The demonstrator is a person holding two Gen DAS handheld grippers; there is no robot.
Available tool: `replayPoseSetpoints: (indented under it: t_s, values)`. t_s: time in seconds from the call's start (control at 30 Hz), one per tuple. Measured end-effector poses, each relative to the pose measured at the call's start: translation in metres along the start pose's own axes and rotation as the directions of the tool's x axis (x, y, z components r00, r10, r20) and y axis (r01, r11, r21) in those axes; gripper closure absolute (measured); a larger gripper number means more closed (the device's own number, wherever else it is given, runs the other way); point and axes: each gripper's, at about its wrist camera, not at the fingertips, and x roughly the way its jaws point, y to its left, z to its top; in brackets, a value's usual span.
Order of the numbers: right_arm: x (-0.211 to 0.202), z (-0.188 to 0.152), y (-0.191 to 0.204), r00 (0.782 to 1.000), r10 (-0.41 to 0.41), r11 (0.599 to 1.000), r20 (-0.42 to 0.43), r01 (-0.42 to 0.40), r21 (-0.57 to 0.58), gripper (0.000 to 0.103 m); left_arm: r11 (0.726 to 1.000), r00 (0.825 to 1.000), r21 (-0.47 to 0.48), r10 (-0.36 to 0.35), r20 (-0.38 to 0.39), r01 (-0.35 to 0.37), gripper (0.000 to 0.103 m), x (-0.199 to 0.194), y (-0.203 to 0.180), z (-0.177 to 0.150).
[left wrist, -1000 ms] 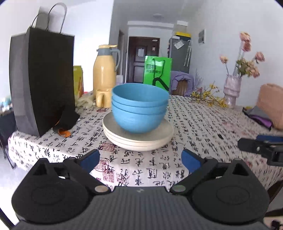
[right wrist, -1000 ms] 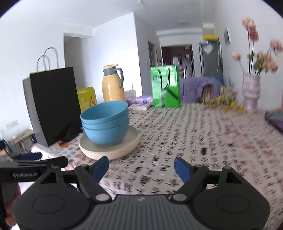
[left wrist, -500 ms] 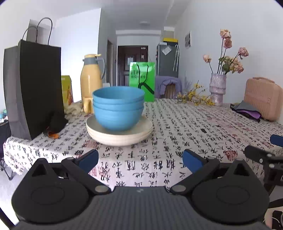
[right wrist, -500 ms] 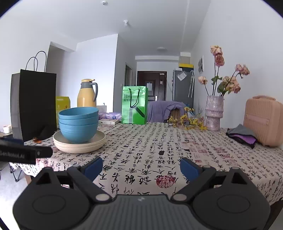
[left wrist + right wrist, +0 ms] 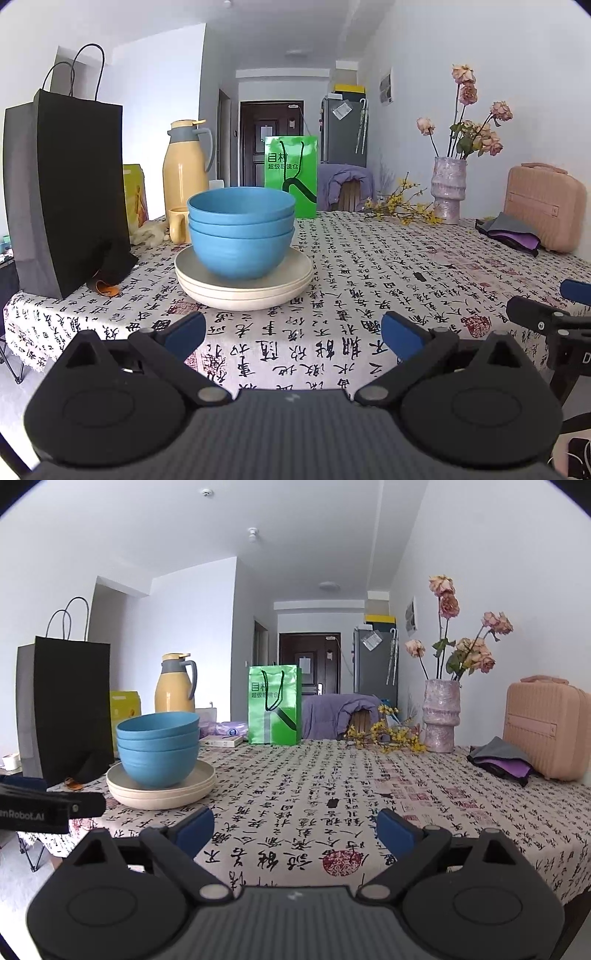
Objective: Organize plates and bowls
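Your left gripper (image 5: 293, 330): jaws wide, holding nothing | your right gripper (image 5: 295, 826): jaws wide, holding nothing | three nested blue bowls (image 5: 241, 232) sit on stacked cream plates (image 5: 243, 286), just right of the black paper bag (image 5: 70, 192).

A wide stretch of bare patterned cloth on the bench (image 5: 332, 775) is left free to the right of the stacked bowls (image 5: 241, 236) and plates (image 5: 243, 286). The stack's left side is hemmed in by a black paper bag (image 5: 70, 199). Behind it, passage is blocked by a yellow mug (image 5: 178, 225) and jug (image 5: 185, 166). Farther back a green bag (image 5: 274, 705) and a vase (image 5: 440, 716) are set well apart.
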Motion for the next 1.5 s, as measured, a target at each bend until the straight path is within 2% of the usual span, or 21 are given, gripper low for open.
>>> replayPoseSetpoints:
  t_s: [0.07,0.4,1.5]
  values:
    - [0.0000,-0.0005,0.0000,1.000,0.003,1.000,-0.002,-0.003,0.003,0.002,1.000,1.000,-0.003,-0.002,-0.002,0.002,0.000,0.0004,0.0005,-0.0006]
    - [-0.0005,0.0005,0.0002,1.000,-0.007,1.000,0.004,0.007,0.008,0.000,1.000,1.000,0.000,0.001,0.003,-0.001,0.000,-0.0007,0.0002,-0.0009]
    - [0.0004,-0.0001,0.0012,1.000,-0.007,1.000,0.006,0.007,0.018,0.000,1.000,1.000,0.002,-0.004,0.004,0.004,0.000,-0.0003,0.0008,-0.0013]
